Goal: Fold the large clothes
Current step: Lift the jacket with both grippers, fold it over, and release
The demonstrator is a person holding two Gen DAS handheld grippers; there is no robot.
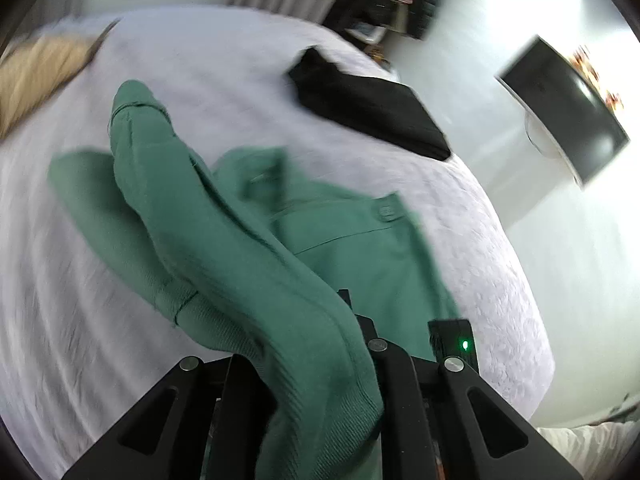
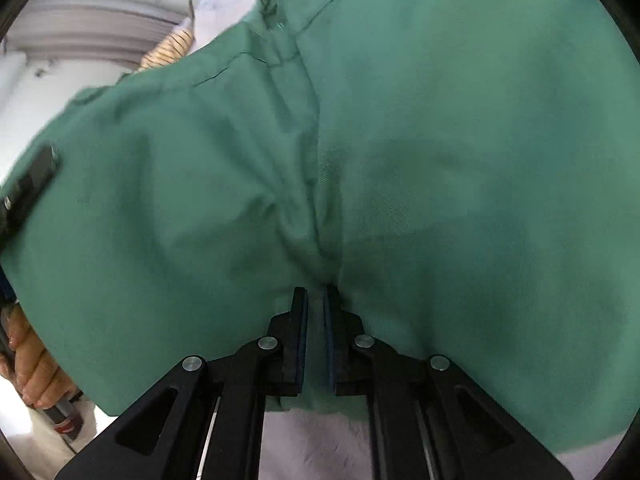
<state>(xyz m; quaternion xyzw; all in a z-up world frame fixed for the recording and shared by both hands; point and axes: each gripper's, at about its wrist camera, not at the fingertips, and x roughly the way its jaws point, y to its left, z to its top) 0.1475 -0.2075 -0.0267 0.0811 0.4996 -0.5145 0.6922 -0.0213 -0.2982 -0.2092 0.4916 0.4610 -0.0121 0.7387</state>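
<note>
Bed (image 1: 200, 64) under green trousers (image 1: 332, 248), both claws pinching cloth.

Bed with a white cover fills the view ahead of the left claw (image 1: 356, 320); the trousers lie spread on it just ahead of that claw, one leg lifted off the cover and running back into its pressed-together jaws. Folded black garment (image 1: 372, 112) lies well beyond, up and right of the left claw. Tan cloth (image 1: 36, 76) sits far off to its upper left. Right claw (image 2: 316, 296) is nearly closed, nipping a pleat of the trousers (image 2: 440, 160), which drape just ahead of it. Hand (image 2: 36, 364) shows far left of it.
</note>
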